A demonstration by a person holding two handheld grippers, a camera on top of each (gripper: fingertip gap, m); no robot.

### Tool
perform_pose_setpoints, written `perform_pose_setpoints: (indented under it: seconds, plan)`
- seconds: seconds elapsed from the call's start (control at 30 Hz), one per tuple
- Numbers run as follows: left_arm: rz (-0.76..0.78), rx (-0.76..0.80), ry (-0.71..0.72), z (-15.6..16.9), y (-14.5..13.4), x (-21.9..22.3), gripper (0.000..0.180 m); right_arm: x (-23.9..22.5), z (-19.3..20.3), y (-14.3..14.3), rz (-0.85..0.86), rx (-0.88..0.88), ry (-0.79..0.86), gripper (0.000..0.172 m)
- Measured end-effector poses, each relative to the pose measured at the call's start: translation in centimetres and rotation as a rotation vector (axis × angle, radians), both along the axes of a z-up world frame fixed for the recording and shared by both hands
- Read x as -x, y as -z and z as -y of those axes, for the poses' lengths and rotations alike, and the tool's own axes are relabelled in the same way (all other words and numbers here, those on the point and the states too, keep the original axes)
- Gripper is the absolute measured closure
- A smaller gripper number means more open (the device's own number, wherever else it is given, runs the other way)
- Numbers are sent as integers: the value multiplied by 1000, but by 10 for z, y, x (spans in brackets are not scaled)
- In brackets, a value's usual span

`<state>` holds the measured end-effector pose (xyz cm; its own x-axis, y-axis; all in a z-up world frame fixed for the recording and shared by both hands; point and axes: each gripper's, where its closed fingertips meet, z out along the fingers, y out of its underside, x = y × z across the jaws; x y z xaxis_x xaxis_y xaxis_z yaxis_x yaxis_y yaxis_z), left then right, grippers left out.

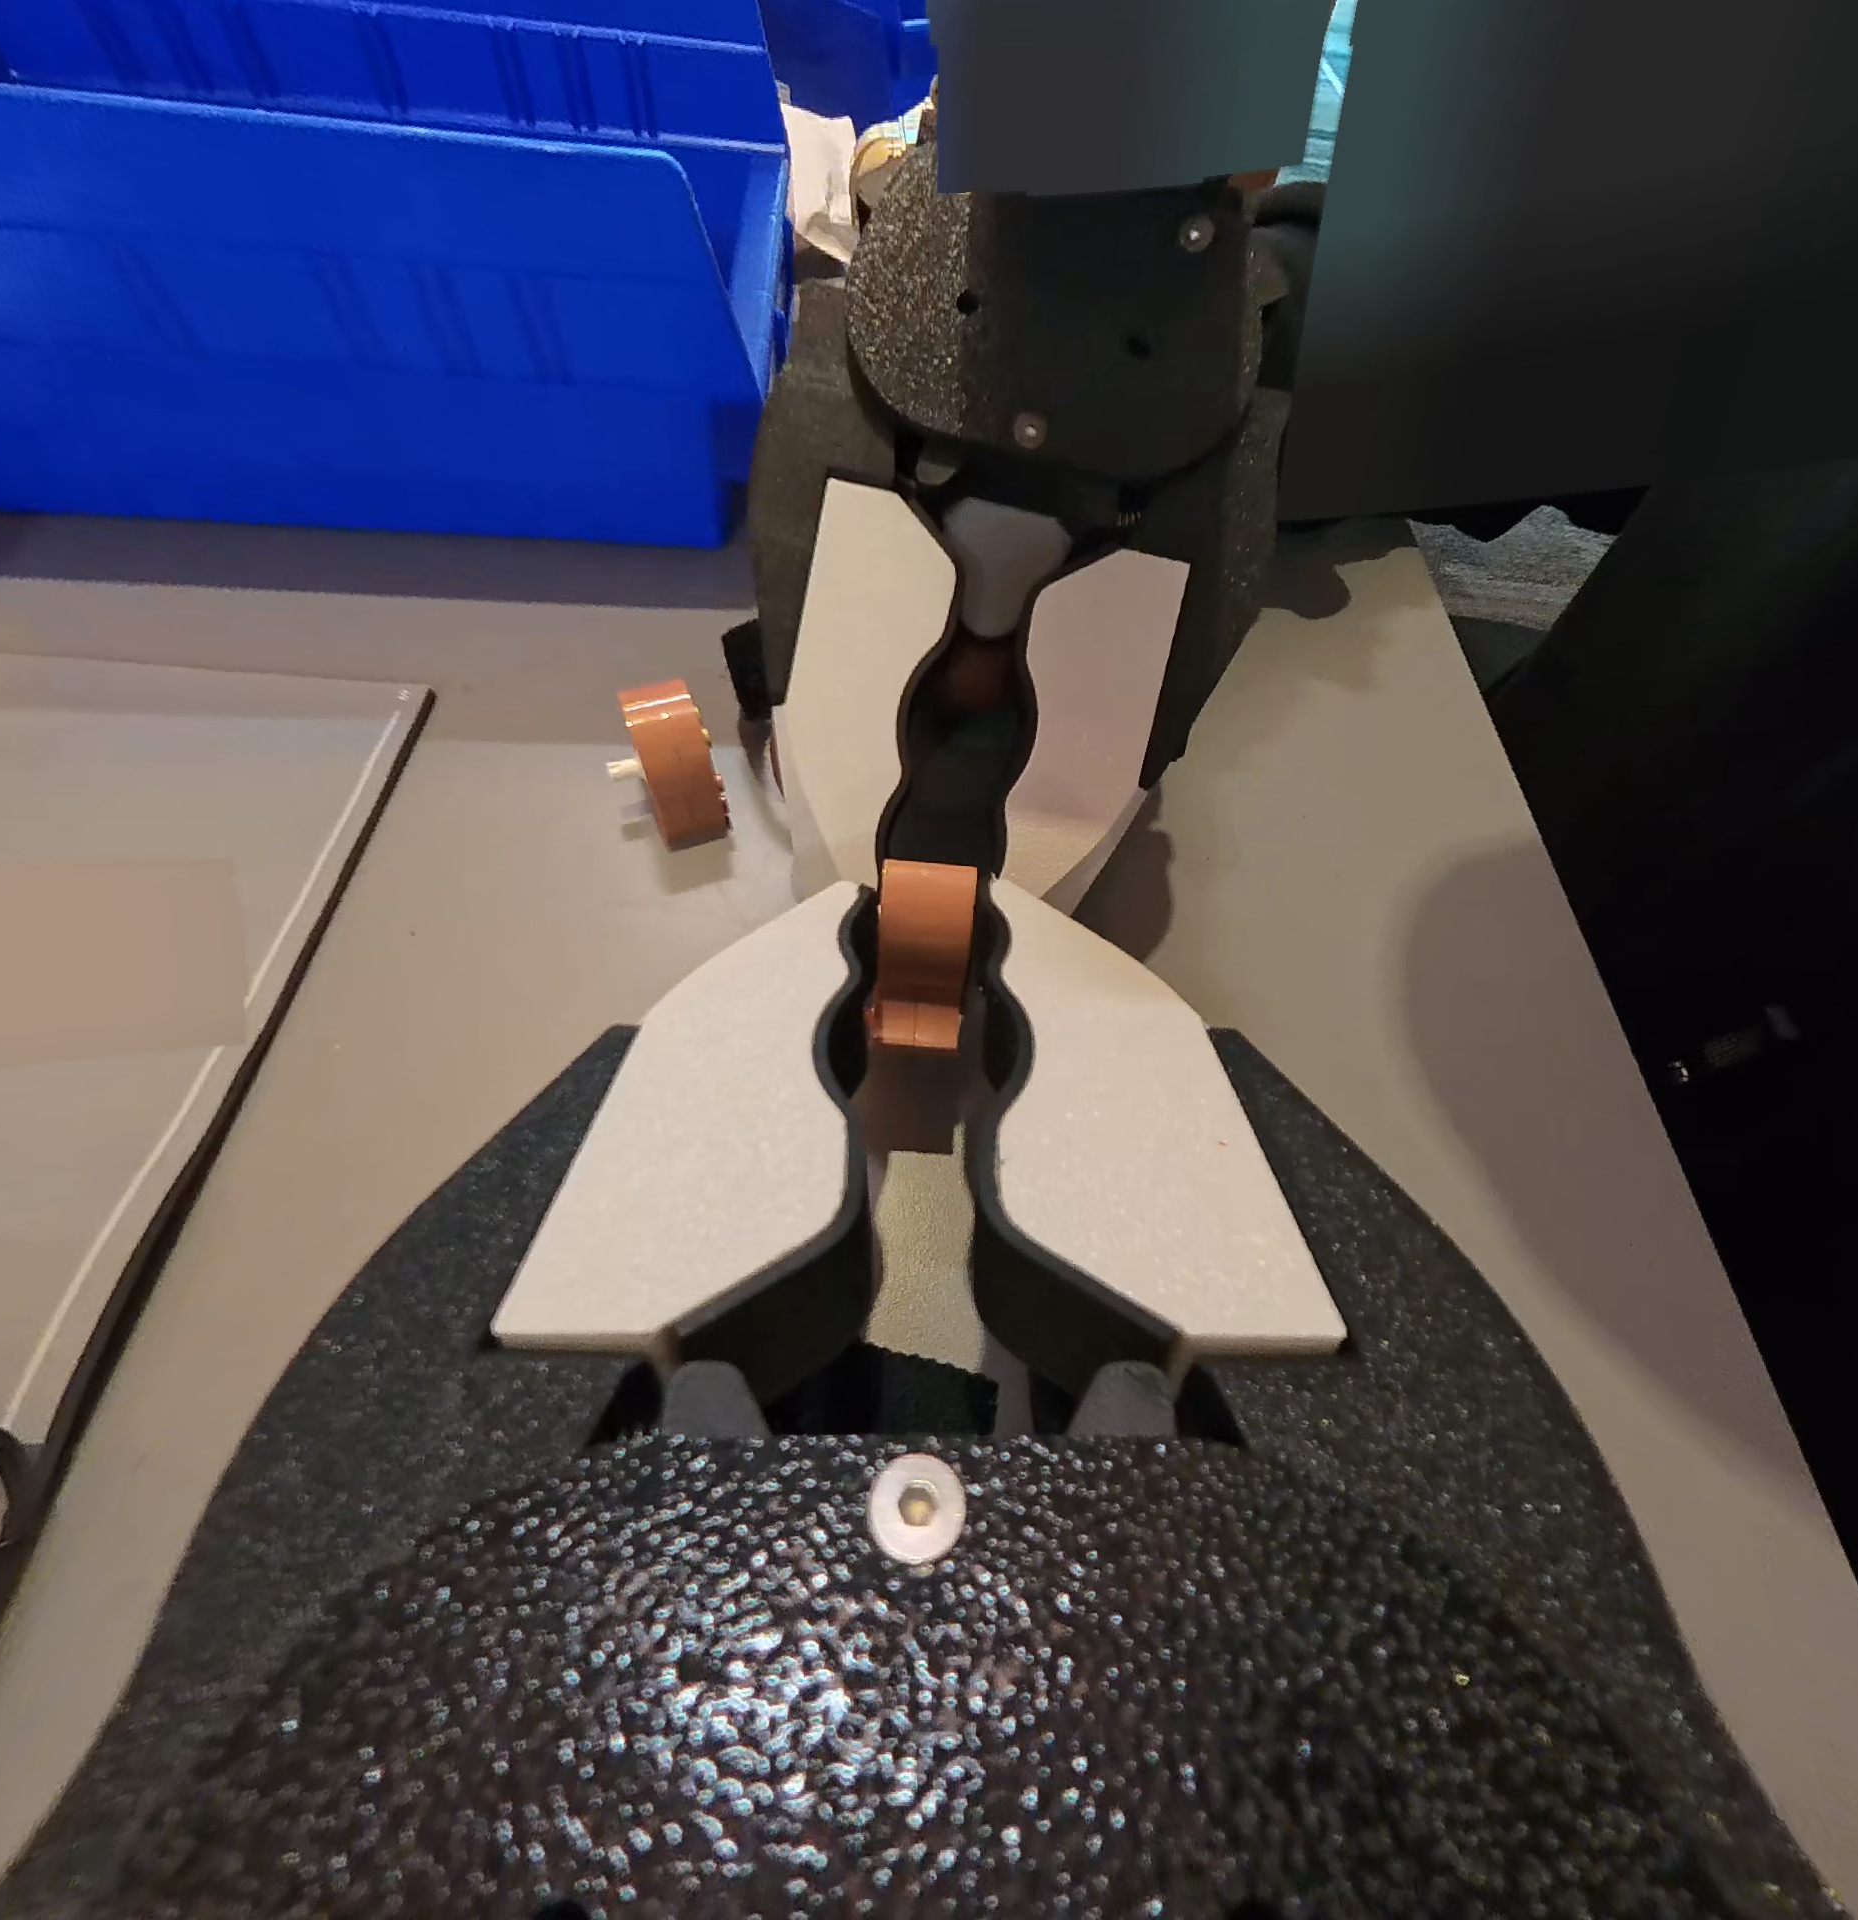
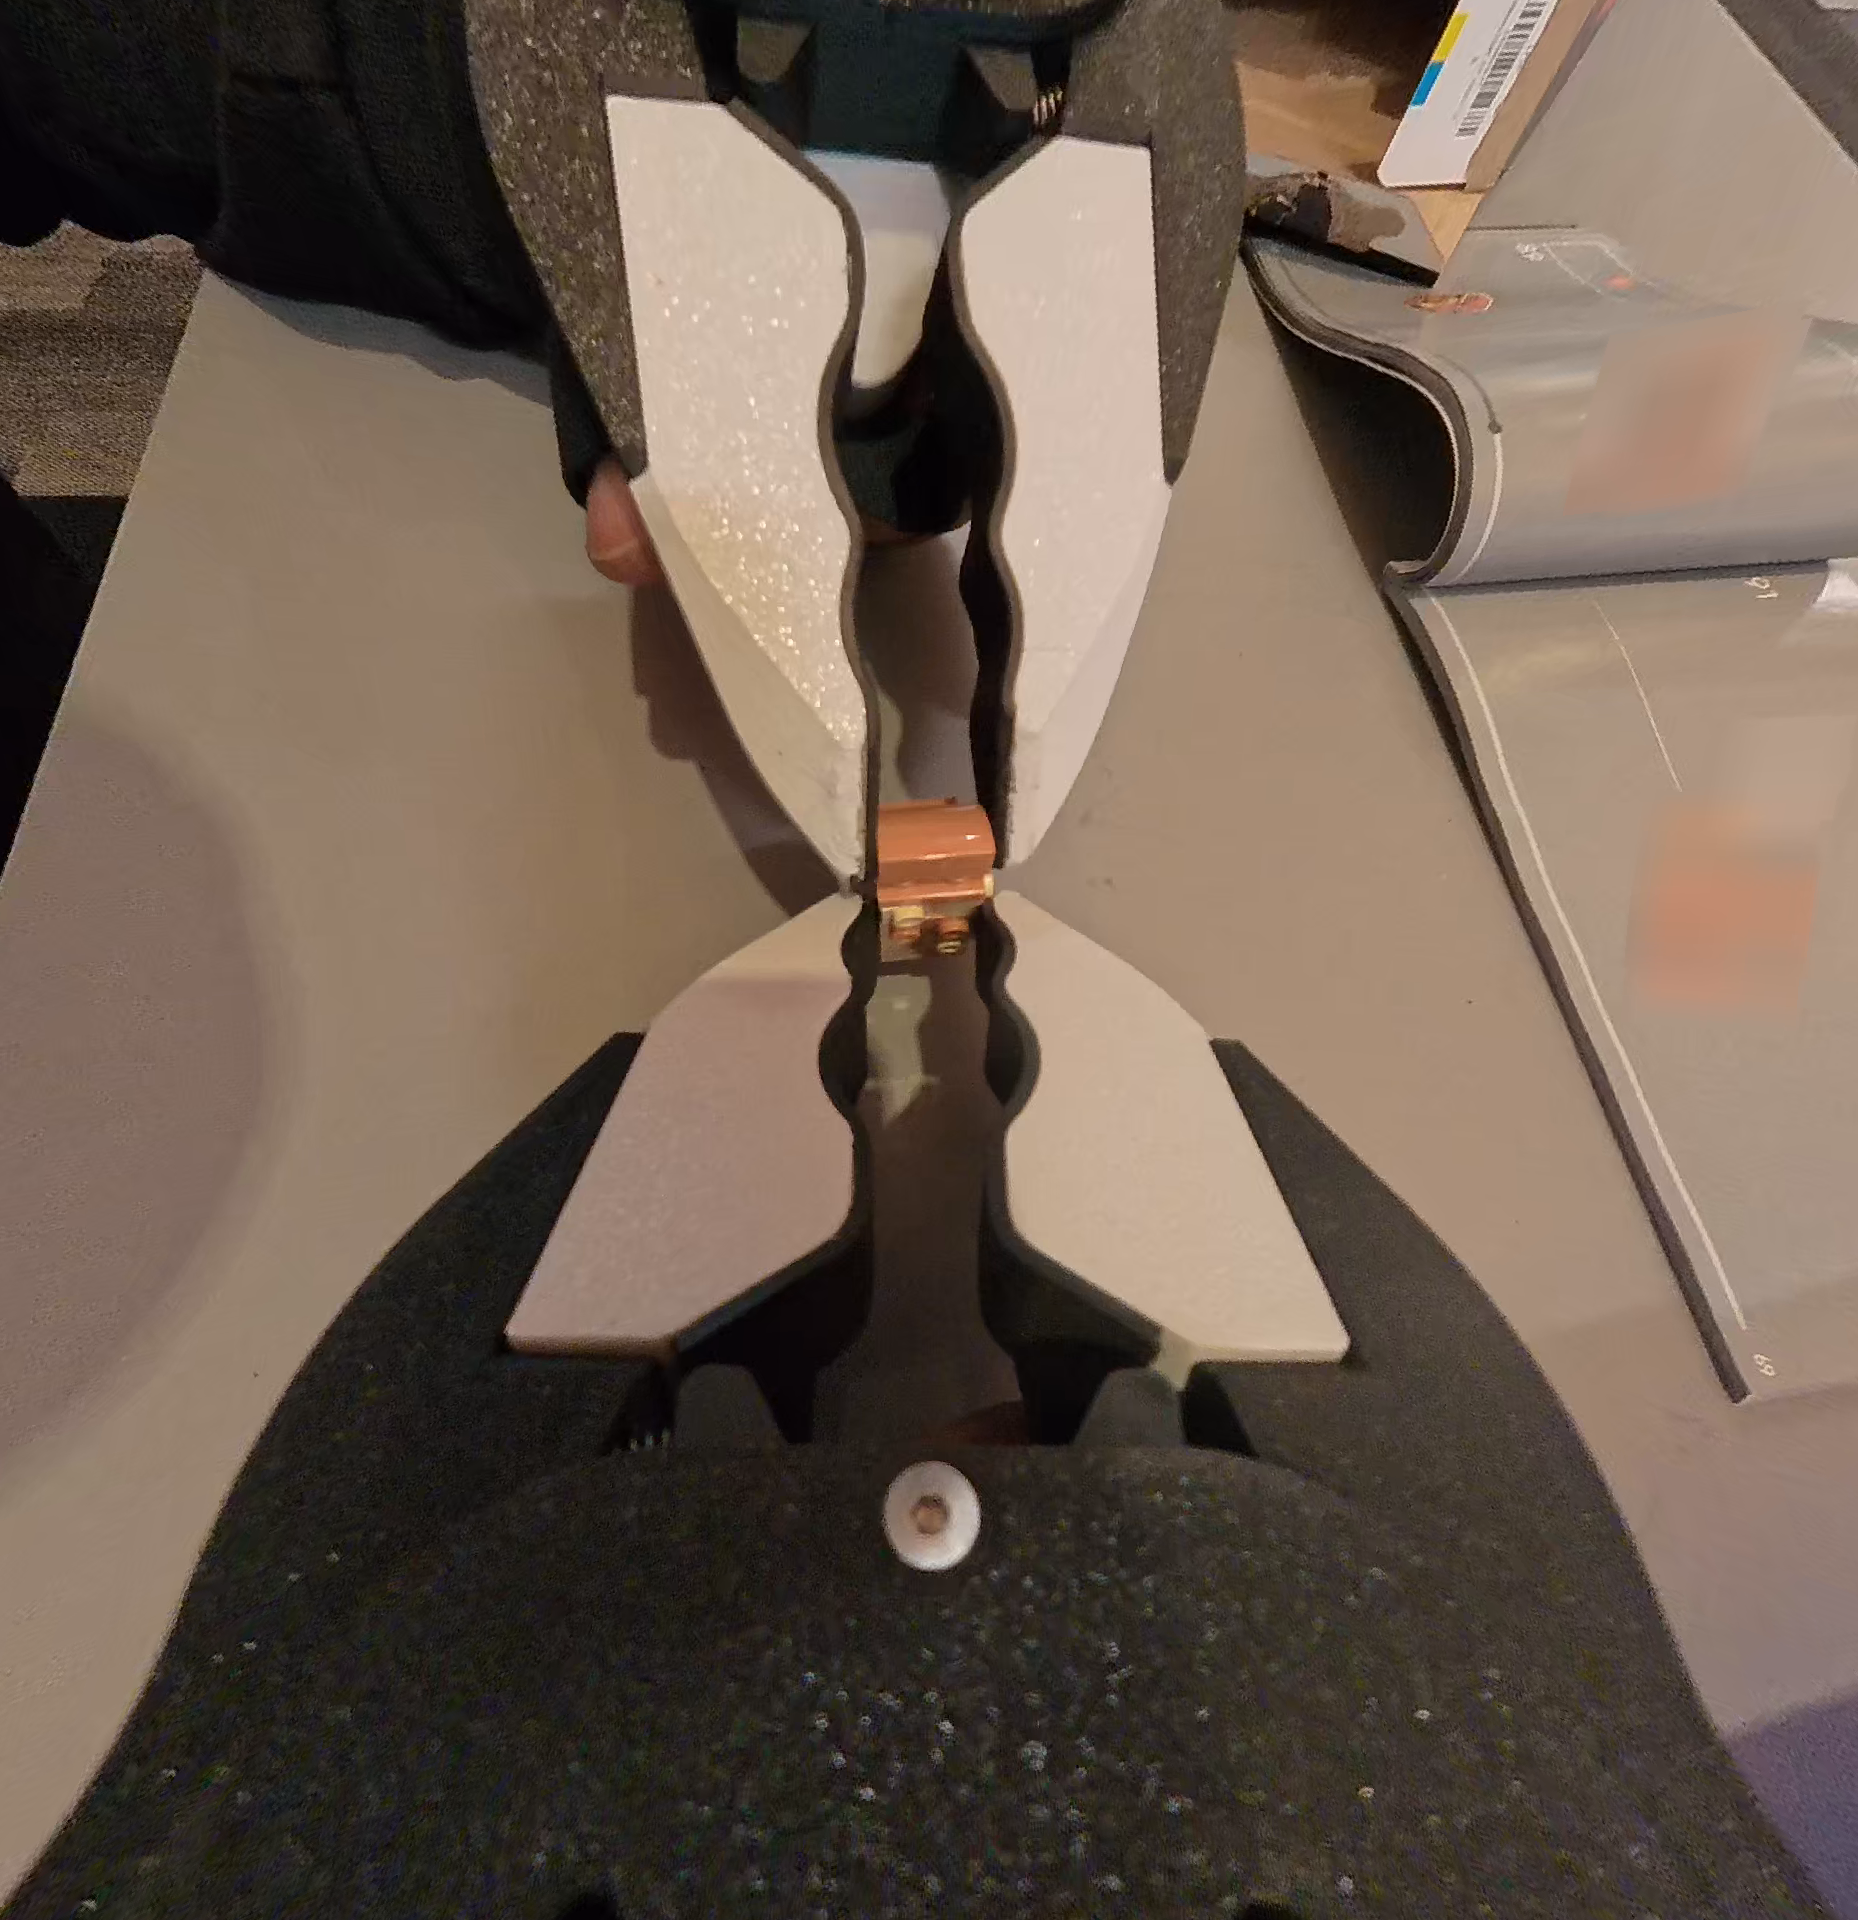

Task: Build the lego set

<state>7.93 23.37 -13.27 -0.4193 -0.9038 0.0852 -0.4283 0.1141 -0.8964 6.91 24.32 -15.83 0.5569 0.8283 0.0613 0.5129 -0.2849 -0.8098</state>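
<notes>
My two grippers meet tip to tip above a grey table (image 1: 1320, 935). A small brown plastic part (image 1: 923, 961) with a rounded top stands upright between the fingers of my left gripper (image 1: 925, 904), and the pads press on its sides. In the right wrist view the same brown part (image 2: 930, 844) shows brass screws on its near end. That end sits between the tips of my right gripper (image 2: 923, 920), which is shut on it. The right gripper (image 1: 946, 831) faces me in the left wrist view. The left gripper (image 2: 927, 821) faces me in the right wrist view.
A second brown part (image 1: 676, 764) with a white pin lies on the table to the left. Blue bins (image 1: 333, 291) stand at the back left. A grey mat (image 1: 125, 935) lies at the left, and it also shows curled up in the right wrist view (image 2: 1631, 675). A cardboard box (image 2: 1476, 94) is beyond it. My two grippers' fingertips are within a few centimetres of each other.
</notes>
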Motion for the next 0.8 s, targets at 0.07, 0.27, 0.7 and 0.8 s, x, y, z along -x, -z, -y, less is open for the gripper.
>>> perform_pose_setpoints:
  seconds: [0.07,0.27,0.7,0.8]
  plan:
    - [-2,0,0,0,1,0,163,0,0,0,0,-2,-2,154]
    - [-3,27,5,1,0,0,162,1,1,-1,-3,-14,-10,154]
    - [-2,45,10,3,-1,0,160,2,3,-6,-37,-9,-19,154]
    - [4,55,14,4,-2,0,159,1,4,-6,-46,-2,-19,154]
